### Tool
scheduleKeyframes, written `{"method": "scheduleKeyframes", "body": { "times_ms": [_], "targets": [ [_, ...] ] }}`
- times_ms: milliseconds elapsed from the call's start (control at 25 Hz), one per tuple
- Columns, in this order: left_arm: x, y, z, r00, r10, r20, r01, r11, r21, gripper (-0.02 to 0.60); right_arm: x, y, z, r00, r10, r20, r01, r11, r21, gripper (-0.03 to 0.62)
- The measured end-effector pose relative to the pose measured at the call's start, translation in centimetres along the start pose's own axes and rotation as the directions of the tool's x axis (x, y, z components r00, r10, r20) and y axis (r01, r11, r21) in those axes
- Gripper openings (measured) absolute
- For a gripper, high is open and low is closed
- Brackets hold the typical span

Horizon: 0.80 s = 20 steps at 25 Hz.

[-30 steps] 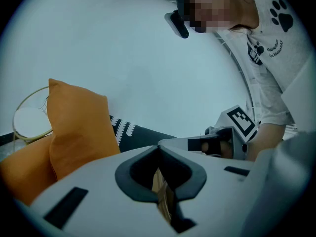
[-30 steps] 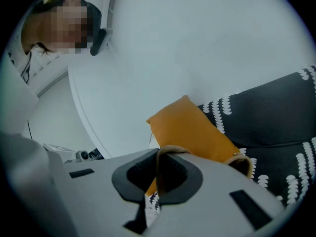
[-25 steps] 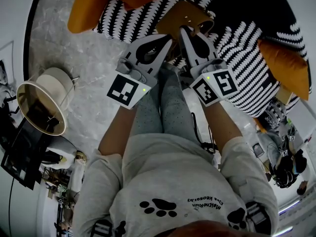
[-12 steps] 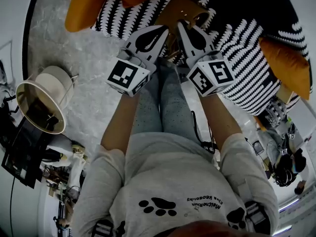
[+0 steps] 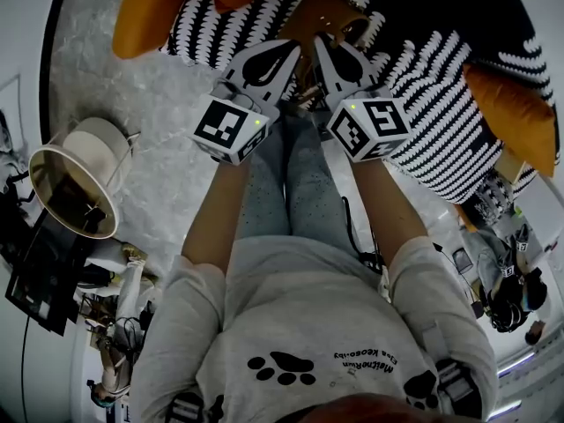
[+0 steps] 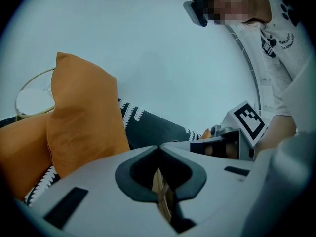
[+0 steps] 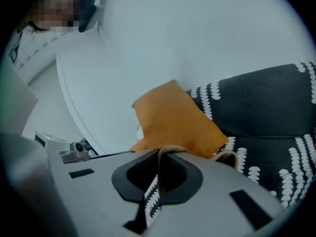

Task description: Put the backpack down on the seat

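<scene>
The jaws of the left gripper (image 6: pixel 159 149) are clamped on a tan strap (image 6: pixel 161 194), and those of the right gripper (image 7: pixel 159 154) pinch a second strap loop (image 7: pixel 171 150). Between them we carry the brown backpack (image 5: pixel 328 20) over the black-and-white seat (image 5: pixel 441 122), between its orange cushions (image 5: pixel 150 16). Over the last second both grippers have sunk toward the seat, bringing the backpack with them. We cannot tell whether it touches yet. We judge the put-down nearly done, with release still to come.
</scene>
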<state>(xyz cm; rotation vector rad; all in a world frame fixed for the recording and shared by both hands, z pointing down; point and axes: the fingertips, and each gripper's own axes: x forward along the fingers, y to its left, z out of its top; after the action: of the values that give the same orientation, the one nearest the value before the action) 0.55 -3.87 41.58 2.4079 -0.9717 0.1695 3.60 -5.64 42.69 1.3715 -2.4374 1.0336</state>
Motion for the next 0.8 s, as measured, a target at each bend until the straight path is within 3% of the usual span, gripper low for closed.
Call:
{"method": "scheduleKeyframes", "body": {
  "times_ms": [800],
  "targets": [
    [1.8,0.8,-3.4,0.997,-0.014,-0.075,0.013,1.000,-0.018,0.018,1.4,-3.4,-3.2,0.991,-0.084,-0.101,0.082,0.996,-0.020,0.034]
  ]
}}
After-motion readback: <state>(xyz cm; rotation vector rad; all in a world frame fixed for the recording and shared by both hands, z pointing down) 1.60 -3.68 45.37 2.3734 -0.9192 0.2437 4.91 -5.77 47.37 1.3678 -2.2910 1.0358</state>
